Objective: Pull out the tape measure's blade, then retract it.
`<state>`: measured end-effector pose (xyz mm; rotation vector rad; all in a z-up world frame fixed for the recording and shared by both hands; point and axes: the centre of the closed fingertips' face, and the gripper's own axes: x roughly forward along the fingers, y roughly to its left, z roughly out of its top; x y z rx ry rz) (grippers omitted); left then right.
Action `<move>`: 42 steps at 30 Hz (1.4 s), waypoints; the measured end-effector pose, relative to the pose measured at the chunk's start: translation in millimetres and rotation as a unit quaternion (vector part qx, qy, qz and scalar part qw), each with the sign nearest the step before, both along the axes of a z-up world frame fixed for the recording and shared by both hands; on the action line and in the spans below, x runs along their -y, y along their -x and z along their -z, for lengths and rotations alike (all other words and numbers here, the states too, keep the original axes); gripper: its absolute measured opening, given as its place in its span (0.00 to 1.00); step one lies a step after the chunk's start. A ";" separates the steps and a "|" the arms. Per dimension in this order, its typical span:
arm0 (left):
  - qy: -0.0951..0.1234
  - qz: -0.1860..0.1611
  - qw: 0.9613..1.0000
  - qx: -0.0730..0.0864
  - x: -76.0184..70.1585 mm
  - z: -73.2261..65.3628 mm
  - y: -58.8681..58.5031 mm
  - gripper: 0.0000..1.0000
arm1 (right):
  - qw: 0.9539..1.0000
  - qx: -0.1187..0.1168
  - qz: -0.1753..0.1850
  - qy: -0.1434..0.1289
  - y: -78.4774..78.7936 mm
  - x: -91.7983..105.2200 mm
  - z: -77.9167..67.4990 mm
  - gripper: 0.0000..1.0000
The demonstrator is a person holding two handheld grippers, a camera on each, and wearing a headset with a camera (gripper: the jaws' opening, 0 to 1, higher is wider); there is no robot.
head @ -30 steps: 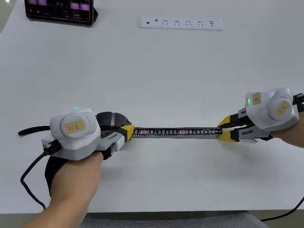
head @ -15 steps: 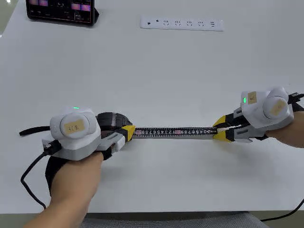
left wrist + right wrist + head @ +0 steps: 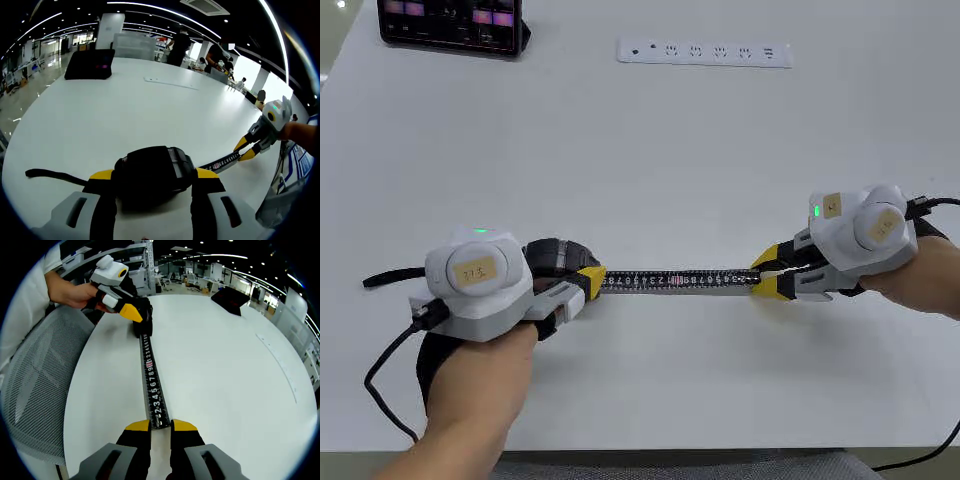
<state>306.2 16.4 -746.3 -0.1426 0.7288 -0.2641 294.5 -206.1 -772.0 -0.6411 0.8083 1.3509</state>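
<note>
**A:** What's on the table (image 3: pixel 640 160), counted?

**B:** One tape measure (image 3: pixel 556 256) with its one blade (image 3: pixel 675 279) drawn out, and two grippers, each in a hand. Along the far edge lie one power strip (image 3: pixel 704 51) and one dark tablet (image 3: pixel 450 22), both well apart from the work. One black strap (image 3: pixel 390 277) lies on the table to the left of the tape measure.

**A:** Where does the tape measure sit?

**B:** Toward the near edge of the table, on the left in the head view. The blade runs flat along the tabletop to the right.

**A:** And the jaws?

**B:** The left gripper (image 3: pixel 584 276) has its jaws clamped on the tape measure's black body, with a yellow tip on either side of it in the left gripper view. The right gripper (image 3: pixel 770 272) is pinching the blade's free end. In the right gripper view that end sits between its two yellow tips, and the printed numbers run away toward the body.

**A:** What differs from a second ago?

**B:** The right gripper has come in toward the left one, so the stretch of blade showing between them is shorter. The tape measure's body and the left gripper are where they were. The power strip sits a touch lower in the picture, but that is the head camera moving.
</note>
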 end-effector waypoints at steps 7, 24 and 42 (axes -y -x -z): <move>0.001 0.000 1.000 0.000 -0.5 0.6 -0.7 0.55 | 1.000 -0.002 -0.003 -0.006 0.1 -11.4 1.0 0.10; 0.004 0.000 1.000 0.003 -0.7 0.8 -1.1 0.55 | 1.000 -0.003 -0.011 -0.018 -1.5 -35.9 -2.4 0.10; 0.005 0.000 1.000 0.004 0.0 -0.3 -0.3 0.55 | 1.000 -0.008 -0.013 -0.027 0.2 -53.9 -2.2 0.10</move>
